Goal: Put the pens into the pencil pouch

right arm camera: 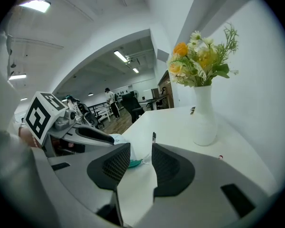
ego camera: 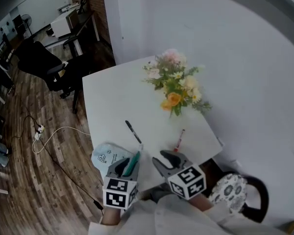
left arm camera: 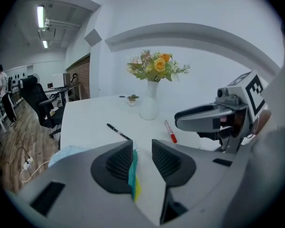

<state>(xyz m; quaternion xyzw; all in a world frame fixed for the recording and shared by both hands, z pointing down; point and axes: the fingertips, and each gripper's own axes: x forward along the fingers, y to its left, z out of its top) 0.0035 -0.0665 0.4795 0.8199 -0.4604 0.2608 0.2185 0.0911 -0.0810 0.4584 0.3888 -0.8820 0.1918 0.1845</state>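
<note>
Jaws apart on both: right gripper (right arm camera: 141,151) empty, left gripper (left arm camera: 142,148) loose around a teal pen (ego camera: 132,164), just beside the pencil pouch (ego camera: 104,155). Nothing visibly inside yet. Left to do: black pen (ego camera: 133,131) and red pen (ego camera: 179,140), lying apart on the surface (ego camera: 112,97).

The white rectangular bench top (ego camera: 112,102) is seen as smooth and matt. The brown plank floor (ego camera: 44,180) is shown as grained wood. The white vase (left arm camera: 149,106) is finished glossy. The pale blue pouch (ego camera: 104,155) looks made of soft cloth. The matt grey plastic left gripper (left arm camera: 141,146) is fitted with ribbed black pads (left arm camera: 118,161).
</note>
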